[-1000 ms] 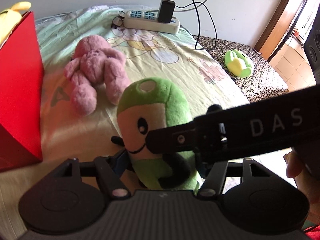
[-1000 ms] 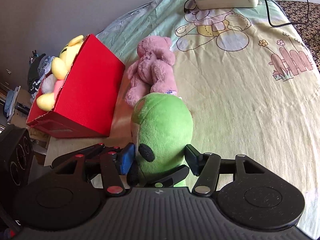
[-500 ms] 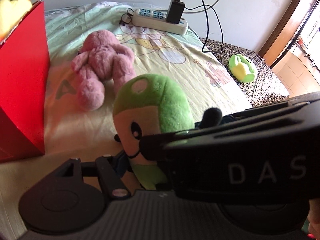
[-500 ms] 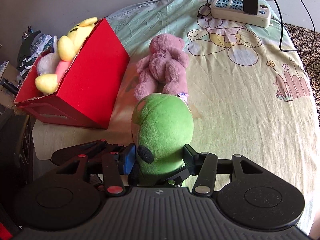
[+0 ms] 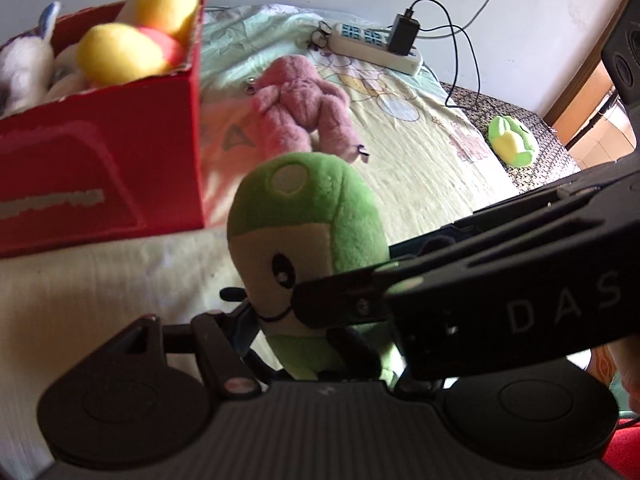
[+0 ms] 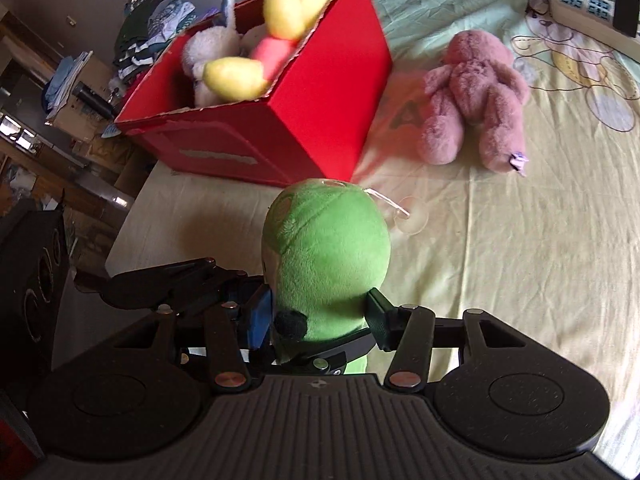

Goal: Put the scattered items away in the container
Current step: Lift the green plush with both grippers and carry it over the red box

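A green plush toy (image 5: 308, 216) with a cream face is held upright above the bed by both grippers. My left gripper (image 5: 320, 344) is shut on its lower body. My right gripper (image 6: 320, 320) is shut on it from behind (image 6: 326, 256), and its black arm crosses the left wrist view. The red box (image 6: 304, 92) stands ahead on the left, holding yellow and white plush toys (image 6: 256, 52); it also shows in the left wrist view (image 5: 104, 168). A pink plush bear (image 6: 476, 92) lies on the sheet beside the box.
A white power strip (image 5: 376, 46) with a black charger and cables lies at the bed's far end. A small green-yellow toy (image 5: 512, 140) sits on the patterned cover at right. A black speaker (image 6: 32, 280) stands left of the bed.
Both grippers have lifted the green plush higher and moved it left toward the red box; the box's open top and the toys inside now show in both views.
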A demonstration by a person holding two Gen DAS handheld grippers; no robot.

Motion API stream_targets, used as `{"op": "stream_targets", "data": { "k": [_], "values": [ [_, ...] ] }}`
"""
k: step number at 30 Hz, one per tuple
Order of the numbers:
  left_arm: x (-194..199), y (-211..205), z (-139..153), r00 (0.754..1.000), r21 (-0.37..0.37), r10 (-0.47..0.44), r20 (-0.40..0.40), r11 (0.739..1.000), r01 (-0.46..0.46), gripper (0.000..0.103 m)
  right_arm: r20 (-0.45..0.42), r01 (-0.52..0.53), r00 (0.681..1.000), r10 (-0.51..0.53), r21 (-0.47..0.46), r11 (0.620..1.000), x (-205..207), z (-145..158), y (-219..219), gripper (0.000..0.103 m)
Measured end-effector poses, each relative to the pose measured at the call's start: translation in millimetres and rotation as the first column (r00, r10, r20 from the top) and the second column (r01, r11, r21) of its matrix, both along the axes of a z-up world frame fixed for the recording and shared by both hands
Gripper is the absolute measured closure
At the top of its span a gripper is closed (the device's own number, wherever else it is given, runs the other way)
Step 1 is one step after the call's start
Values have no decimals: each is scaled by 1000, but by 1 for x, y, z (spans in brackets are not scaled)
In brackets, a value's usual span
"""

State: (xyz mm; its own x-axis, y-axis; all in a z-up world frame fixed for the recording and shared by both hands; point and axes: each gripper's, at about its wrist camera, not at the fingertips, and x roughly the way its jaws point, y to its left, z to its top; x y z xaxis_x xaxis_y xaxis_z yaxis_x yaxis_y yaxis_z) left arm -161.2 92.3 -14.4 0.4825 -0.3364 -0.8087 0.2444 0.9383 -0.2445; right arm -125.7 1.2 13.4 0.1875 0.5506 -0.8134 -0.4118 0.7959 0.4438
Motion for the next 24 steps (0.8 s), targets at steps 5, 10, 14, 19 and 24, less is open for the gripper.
{"op": "stream_targets", "data": {
  "k": [5,10,14,19,24],
  "values": [
    [-20,49,7,995,1,104,-9,995,-104,40,-21,-99,995,100,33,995,-1,3,48,51],
    [-32,100,18,989,3,148,19,989,-149,40,-11,-150,988,151,51,987,-2,12,98,51],
    [-34,145,25,990,13,136,34,991,-136,40,-24,-138,990,139,58,989,-1,18,140,51],
    [-32,202,39,996,10,78,54,997,-78,40,-17,-121,992,123,85,989,-1,29,181,51],
    [-32,252,60,993,-2,32,109,999,-32,40,43,-110,994,105,121,987,-2,54,211,51]
  ]
}}
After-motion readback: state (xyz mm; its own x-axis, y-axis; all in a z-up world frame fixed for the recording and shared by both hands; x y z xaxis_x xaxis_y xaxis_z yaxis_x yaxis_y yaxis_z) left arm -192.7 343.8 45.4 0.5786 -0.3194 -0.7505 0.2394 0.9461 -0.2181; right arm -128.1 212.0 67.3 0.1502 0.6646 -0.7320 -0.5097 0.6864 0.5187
